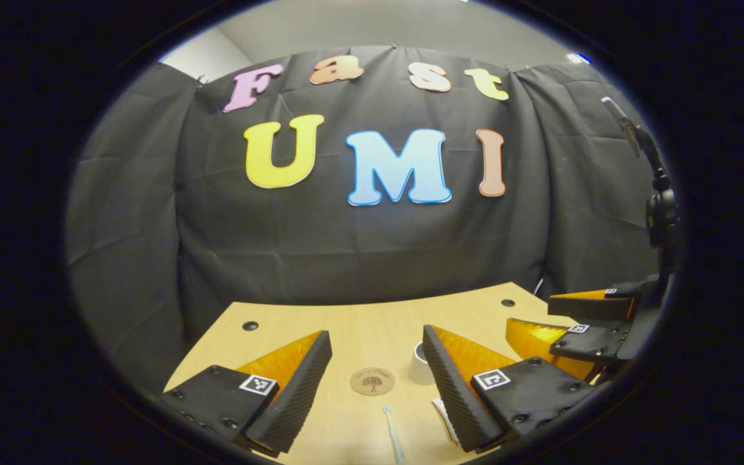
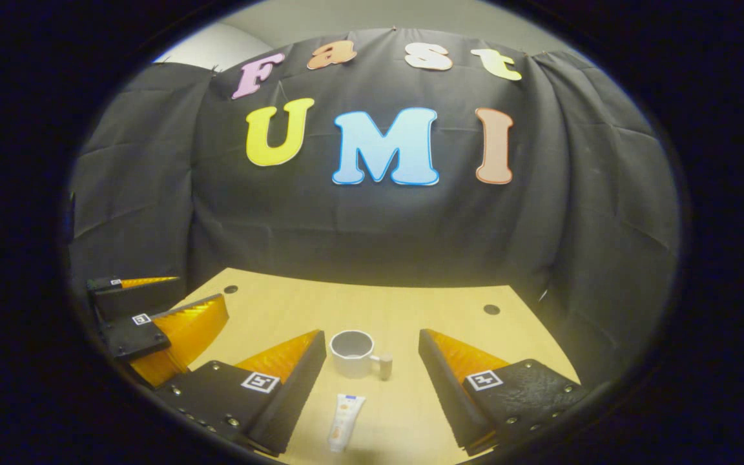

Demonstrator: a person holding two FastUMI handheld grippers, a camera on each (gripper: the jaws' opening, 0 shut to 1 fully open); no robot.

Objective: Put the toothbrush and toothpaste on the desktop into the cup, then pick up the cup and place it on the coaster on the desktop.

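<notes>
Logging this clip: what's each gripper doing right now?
Left gripper: open, holding nothing, above the toothbrush.
Right gripper: open, holding nothing, above the toothpaste.

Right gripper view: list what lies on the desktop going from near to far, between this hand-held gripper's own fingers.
Toothpaste tube lying nearest → white cup with its handle to the right → bare desktop running back to the black cloth wall.
</notes>
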